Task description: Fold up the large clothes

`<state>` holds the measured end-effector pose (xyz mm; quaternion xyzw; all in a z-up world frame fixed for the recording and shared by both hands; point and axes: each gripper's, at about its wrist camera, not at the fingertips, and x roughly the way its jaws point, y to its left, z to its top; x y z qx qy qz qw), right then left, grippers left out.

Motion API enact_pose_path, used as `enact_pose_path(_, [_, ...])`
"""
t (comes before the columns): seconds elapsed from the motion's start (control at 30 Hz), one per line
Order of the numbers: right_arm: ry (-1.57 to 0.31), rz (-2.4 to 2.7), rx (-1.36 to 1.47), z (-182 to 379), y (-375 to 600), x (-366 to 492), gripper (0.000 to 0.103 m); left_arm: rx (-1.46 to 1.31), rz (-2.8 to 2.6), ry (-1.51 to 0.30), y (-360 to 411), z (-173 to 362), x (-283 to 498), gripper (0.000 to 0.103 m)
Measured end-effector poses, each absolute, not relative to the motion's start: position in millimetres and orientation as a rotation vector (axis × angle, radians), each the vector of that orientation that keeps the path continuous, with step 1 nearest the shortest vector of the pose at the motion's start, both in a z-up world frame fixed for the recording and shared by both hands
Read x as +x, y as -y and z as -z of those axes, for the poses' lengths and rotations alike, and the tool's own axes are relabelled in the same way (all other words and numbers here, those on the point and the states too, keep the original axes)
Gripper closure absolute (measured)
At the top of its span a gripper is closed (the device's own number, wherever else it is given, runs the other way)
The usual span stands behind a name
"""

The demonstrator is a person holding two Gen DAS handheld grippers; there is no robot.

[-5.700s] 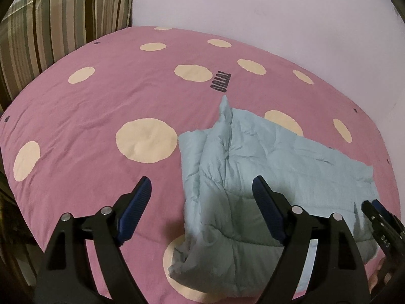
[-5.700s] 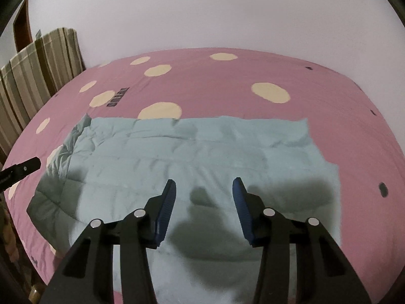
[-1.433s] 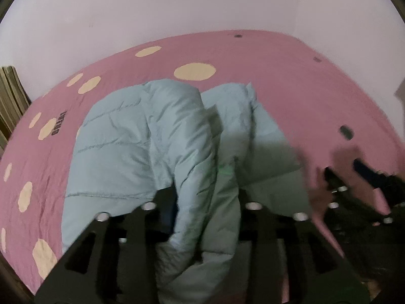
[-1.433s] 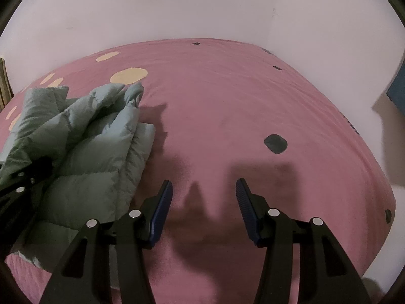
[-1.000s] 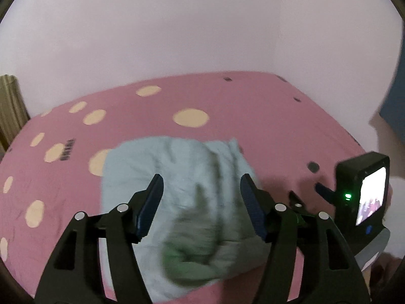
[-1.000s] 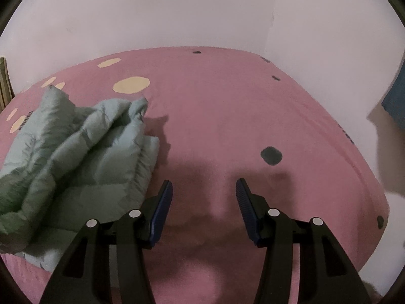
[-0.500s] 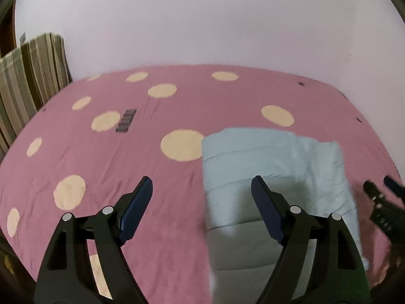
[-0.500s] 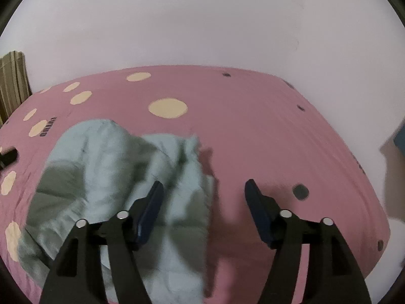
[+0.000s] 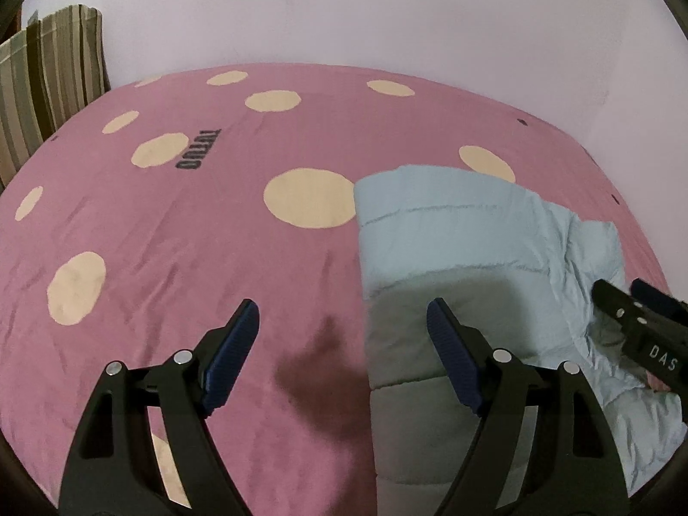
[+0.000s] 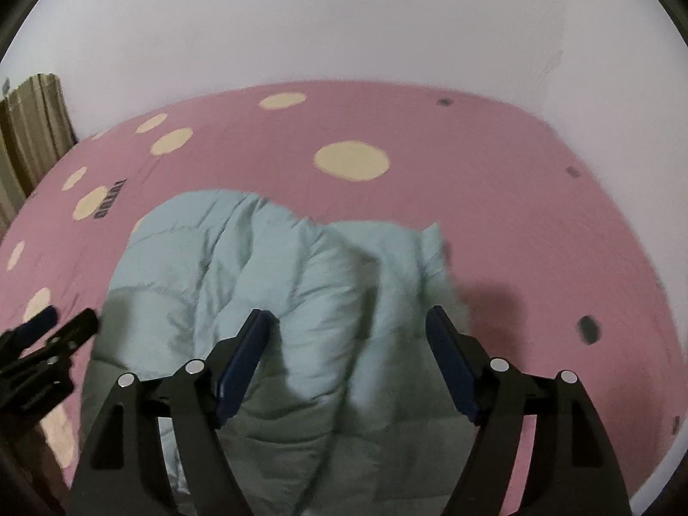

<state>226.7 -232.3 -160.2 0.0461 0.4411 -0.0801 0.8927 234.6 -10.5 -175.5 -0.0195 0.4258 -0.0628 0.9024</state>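
Right wrist view: jacket [image 10: 258,284] blurred, near edge cut off; right tongs [image 10: 350,339] opening, empty.

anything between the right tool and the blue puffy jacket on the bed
Nothing visible. The right tool hangs directly over the light blue jacket, jaws opening with nothing gripped. The left tool is off to the side over the pink bedspread.

Bare pink bed [image 9: 172,258] lies open left of the folded jacket [image 9: 451,249], which bulks up on the right. A striped cushion [image 9: 47,86] and the wall [image 9: 344,8] close off the far side.
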Motion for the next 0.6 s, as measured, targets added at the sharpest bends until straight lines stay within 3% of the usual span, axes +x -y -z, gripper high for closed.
enact_pose_path(0.07, [-0.927, 0.148, 0.124, 166, 232, 227, 0.037, -0.042, 0.130, -0.880, 12, 178, 235, 0.023])
enact_pose_path(0.13, [-0.942, 0.139, 0.130, 170, 232, 228, 0.061, -0.047, 0.137, -0.884, 14, 179, 235, 0.023])
enact_pose_path(0.3, [-0.934, 0.112, 0.114, 171, 228, 226, 0.087, -0.039, 0.143, -0.885, 20, 178, 235, 0.022])
enact_pose_path(0.4, [-0.905, 0.117, 0.078, 164, 228, 221, 0.093, -0.033, 0.155, -0.880, 26, 172, 234, 0.022])
enact_pose_path(0.6, [-0.900, 0.174, 0.091, 165, 261, 216, 0.094, -0.014, 0.182, -0.888, 44, 171, 229, 0.022])
